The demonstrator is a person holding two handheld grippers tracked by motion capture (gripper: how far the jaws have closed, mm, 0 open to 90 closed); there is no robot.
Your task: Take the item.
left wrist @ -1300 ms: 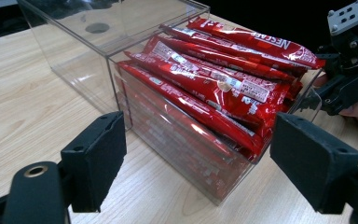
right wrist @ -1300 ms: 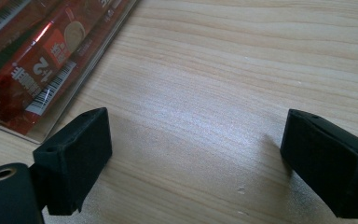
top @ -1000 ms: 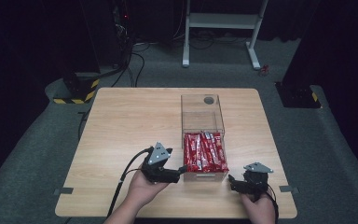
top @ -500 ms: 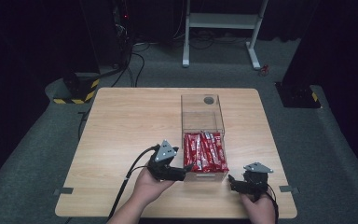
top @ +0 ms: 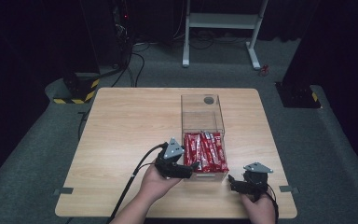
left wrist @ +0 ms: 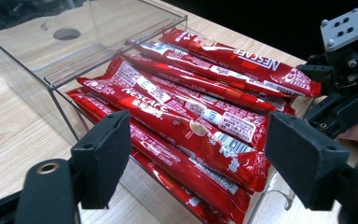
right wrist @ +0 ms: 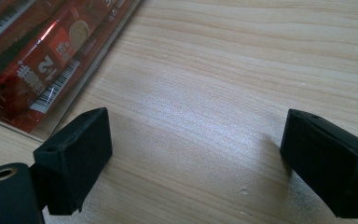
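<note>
At the near edge of the desk (top: 121,140), a clear plastic box (top: 203,116) is seen with a stack of red coffee sachets (top: 205,150) piled in its near half; the far half is bare. The left gripper (top: 191,167) is held at the box's near left corner, jaws wide apart with nothing between them, aimed over the pile. In the left gripper view the top sachet (left wrist: 182,121) is framed between the two black pads (left wrist: 103,156), lying diagonally on the rest of the stack, and the box's near wall (left wrist: 65,116) is just ahead of the left pad. The right gripper (top: 233,183) is rested low on the bare wood right of the box, also spread open and empty; its own view shows the wood grain and the box corner (right wrist: 51,112) at upper left.

Likely risks, as judged: two sachets could be pinched at once since they overlap tightly; a jaw could be caught on the box wall and the light box shoved or tipped; a glossy wrapper could be lost from the pads if gripped near its end.
</note>
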